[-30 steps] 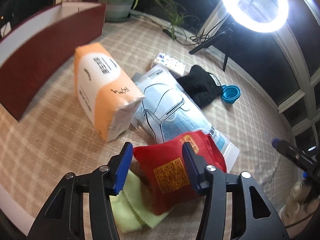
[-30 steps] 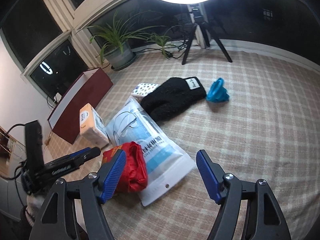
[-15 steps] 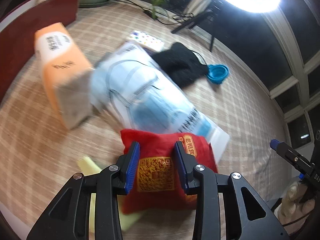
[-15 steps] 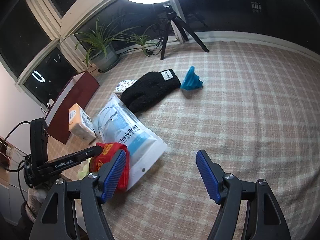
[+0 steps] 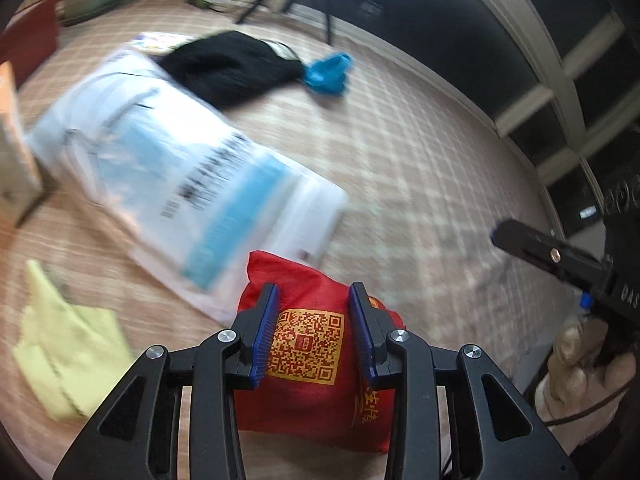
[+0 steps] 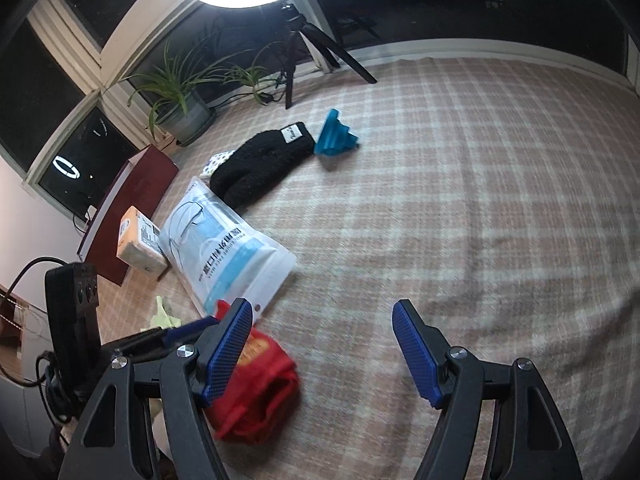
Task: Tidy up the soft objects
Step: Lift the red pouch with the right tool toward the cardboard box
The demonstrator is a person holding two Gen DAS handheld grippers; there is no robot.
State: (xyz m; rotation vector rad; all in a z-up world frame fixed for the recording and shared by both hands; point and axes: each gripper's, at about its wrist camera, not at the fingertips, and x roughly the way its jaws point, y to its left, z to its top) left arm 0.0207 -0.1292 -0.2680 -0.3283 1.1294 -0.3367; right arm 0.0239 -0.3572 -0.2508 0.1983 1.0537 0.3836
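Note:
My left gripper (image 5: 314, 332) is shut on a red cloth bag (image 5: 308, 396) with a gold QR print and holds it above the checked cloth. The bag also shows in the right wrist view (image 6: 256, 392), low at the left behind my finger. My right gripper (image 6: 324, 352) is open and empty over bare cloth. A face mask pack (image 5: 180, 168) (image 6: 224, 248), a black knit glove (image 5: 232, 64) (image 6: 260, 164), a yellow-green cloth (image 5: 64, 344) and an orange tissue pack (image 6: 138, 244) lie on the cloth.
A blue collapsible funnel (image 6: 334, 138) lies beside the glove. A dark red box (image 6: 128, 208) stands at the left. A potted plant (image 6: 184, 116) and a ring light tripod (image 6: 304, 40) stand at the far edge. A small patterned packet (image 6: 218, 159) lies by the glove.
My left gripper closed on the red bag, lifted it off the yellow-green cloth and carried it right, away from the tissue pack. My right gripper stayed open.

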